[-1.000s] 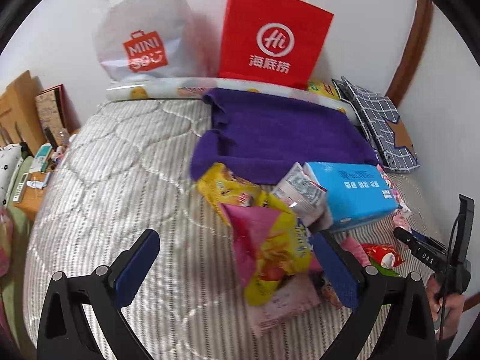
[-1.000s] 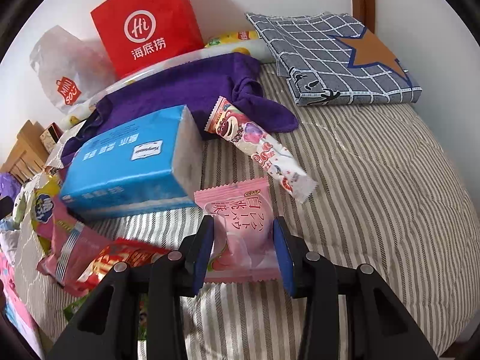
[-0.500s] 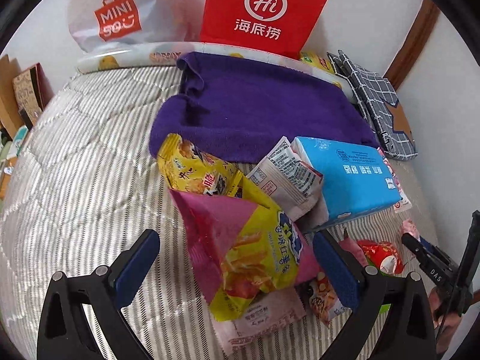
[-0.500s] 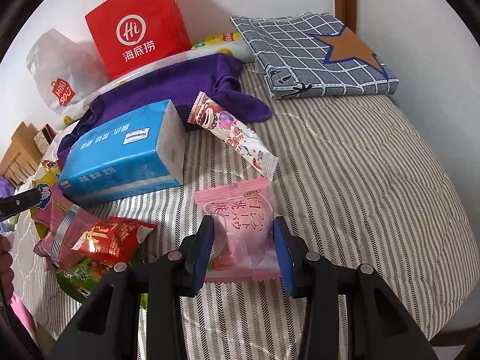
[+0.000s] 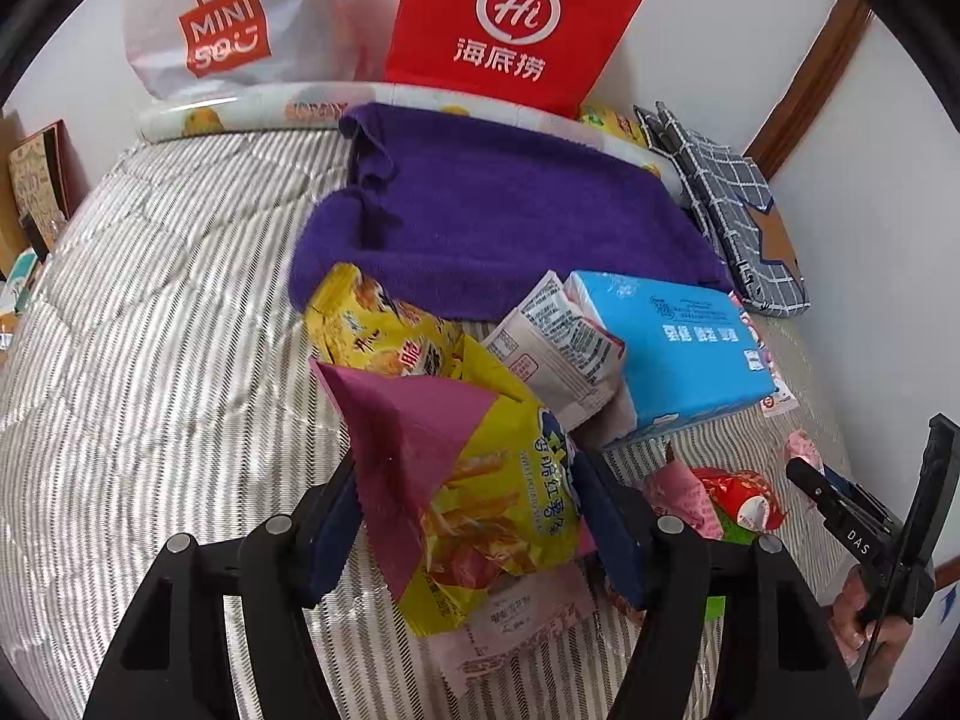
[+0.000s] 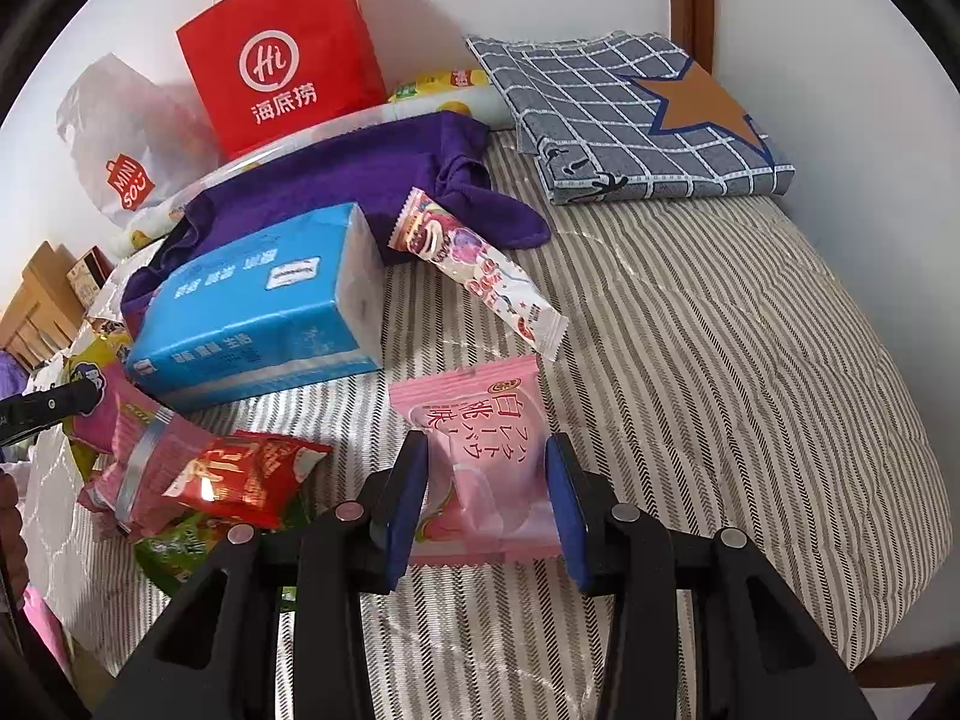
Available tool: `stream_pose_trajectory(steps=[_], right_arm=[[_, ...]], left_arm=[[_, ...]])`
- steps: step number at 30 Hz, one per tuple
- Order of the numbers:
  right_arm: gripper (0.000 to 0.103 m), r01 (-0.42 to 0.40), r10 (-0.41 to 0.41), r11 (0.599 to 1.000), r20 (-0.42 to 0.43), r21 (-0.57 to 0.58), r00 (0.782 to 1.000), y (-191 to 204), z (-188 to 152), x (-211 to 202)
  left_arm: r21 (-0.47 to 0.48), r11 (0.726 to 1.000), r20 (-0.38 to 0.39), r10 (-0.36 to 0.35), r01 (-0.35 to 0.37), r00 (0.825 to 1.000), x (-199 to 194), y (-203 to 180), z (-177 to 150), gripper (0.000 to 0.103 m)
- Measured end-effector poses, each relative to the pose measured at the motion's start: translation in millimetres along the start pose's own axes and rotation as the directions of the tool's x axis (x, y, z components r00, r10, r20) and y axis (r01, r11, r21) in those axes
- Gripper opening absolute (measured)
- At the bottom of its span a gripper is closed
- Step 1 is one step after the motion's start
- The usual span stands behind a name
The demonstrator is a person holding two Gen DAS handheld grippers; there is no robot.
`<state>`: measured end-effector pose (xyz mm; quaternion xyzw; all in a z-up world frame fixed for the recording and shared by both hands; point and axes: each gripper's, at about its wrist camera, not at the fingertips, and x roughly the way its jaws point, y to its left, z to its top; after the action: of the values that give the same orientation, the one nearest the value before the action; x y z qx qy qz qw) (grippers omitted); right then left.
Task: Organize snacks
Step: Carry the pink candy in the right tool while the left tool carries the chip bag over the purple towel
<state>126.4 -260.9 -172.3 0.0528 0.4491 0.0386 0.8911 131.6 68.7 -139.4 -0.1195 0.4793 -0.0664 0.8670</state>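
Striped bed [image 6: 750, 372], snacks heaped at one side, wall behind.

Left gripper [image 5: 474, 522]: jaws closing around a yellow-and-magenta chip bag [image 5: 480, 480]. The bag stands between the blue pads; the left pad meets its magenta edge, the right pad sits at its yellow side — whether both pads already press I cannot tell. Under it lies a pale pink packet [image 5: 510, 624], flat on the bed. Just behind, a second yellow snack bag [image 5: 372, 324] and a grey-white printed packet [image 5: 558, 342], which leans against a blue tissue pack [image 5: 672, 348].

Right gripper [image 6: 486, 492]: jaws clamped on a pink peach-print packet [image 6: 480, 450], pads pressed on both its sides, the packet's upper half sticking out beyond the fingertips above the bed.

Near it in the right wrist view: a long pink-and-white wrapper [image 6: 480, 264] lying slantwise just beside the tissue pack [image 6: 258, 306]; a red snack packet [image 6: 252, 474] on top of a green one [image 6: 180, 546] and a pink bag [image 6: 138, 456], left of the gripper.

Background — a purple towel [image 5: 498, 216] spread behind the heap, a red paper bag [image 5: 516, 24] and a white plastic shopping bag [image 5: 222, 18] against the wall, a folded grey checked cloth [image 6: 630, 120] with a brown star in the bed's far corner.

A hand [image 5: 864, 612] shows at the right edge of the left wrist view, gripping the black handle of the other gripper.
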Motion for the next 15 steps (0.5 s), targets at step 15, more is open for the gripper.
stream_pose_trajectory(steps=[15], right_arm=[[0.04,-0.017,0.019,0.999,0.068,-0.031,0.997,23.7,23.3,-46.3]], left_arm=[[0.037,0.998,0.043,-0.055,0.054,0.998,-43.6,-23.7,8.4,0.066]])
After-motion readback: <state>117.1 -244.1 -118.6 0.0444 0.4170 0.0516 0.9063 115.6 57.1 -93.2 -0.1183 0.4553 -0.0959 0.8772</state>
